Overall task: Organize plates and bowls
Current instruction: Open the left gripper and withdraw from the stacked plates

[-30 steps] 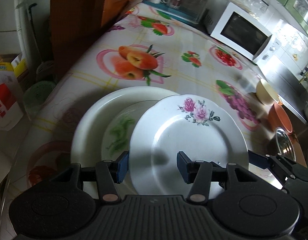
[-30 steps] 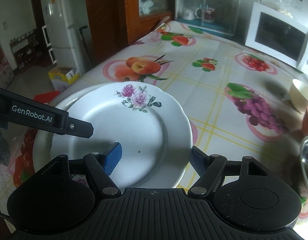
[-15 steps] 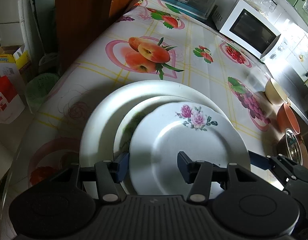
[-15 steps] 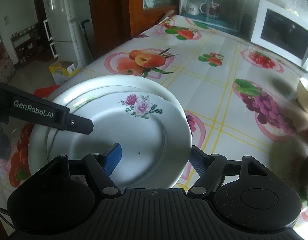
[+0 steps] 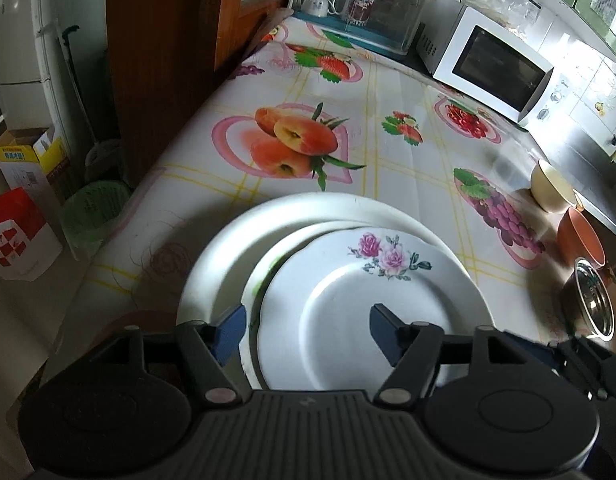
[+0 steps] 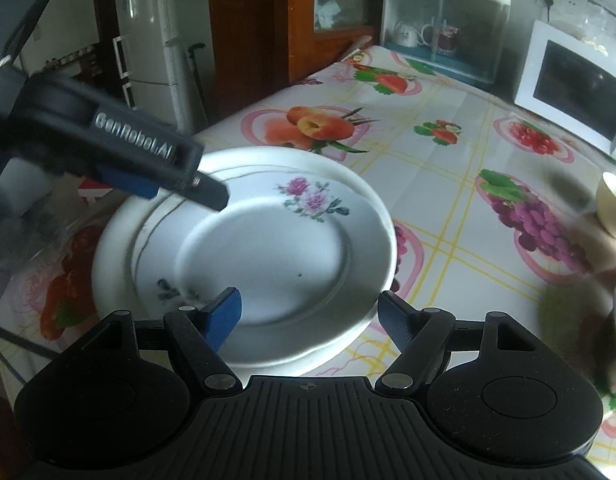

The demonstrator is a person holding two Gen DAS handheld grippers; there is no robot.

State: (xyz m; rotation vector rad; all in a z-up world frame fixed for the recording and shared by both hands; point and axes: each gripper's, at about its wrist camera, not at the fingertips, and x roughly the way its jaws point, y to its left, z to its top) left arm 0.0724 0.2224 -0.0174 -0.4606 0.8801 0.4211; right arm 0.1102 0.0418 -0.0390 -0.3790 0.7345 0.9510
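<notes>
Since the earlier frame the white rose-printed plate (image 5: 371, 312) has settled lower onto the stack, and both wrist views have drawn back, so that more of the large plain white plate (image 5: 228, 248) shows beyond it. Left to right: the left hand-held gripper (image 5: 304, 330) hovers over the stack's near-left edge, its blue pads (image 5: 228, 330) spread wide and holding nothing. The stack sits at the near-left corner of the fruit-printed tabletop (image 5: 387, 152): the large plain plate lowest, a white plate with a green motif (image 6: 164, 264) in the middle, the rose-printed plate on top and offset to the right. The right hand-held gripper (image 6: 311, 316) stands wide open at the stack's near edge, one pad (image 6: 222, 314) over the rose plate's rim, the other beside the rim; whether either touches cannot be told. Well apart at the far right stand a cream bowl (image 5: 551, 192), an orange bowl (image 5: 579, 240) and a steel bowl (image 5: 591, 304). Hazards, as judged: the top plate's off-centre seating could let it slide or rock if a retreating pad catches its rim; the stack's nearness to the tabletop edge would make such a nudge costly.
</notes>
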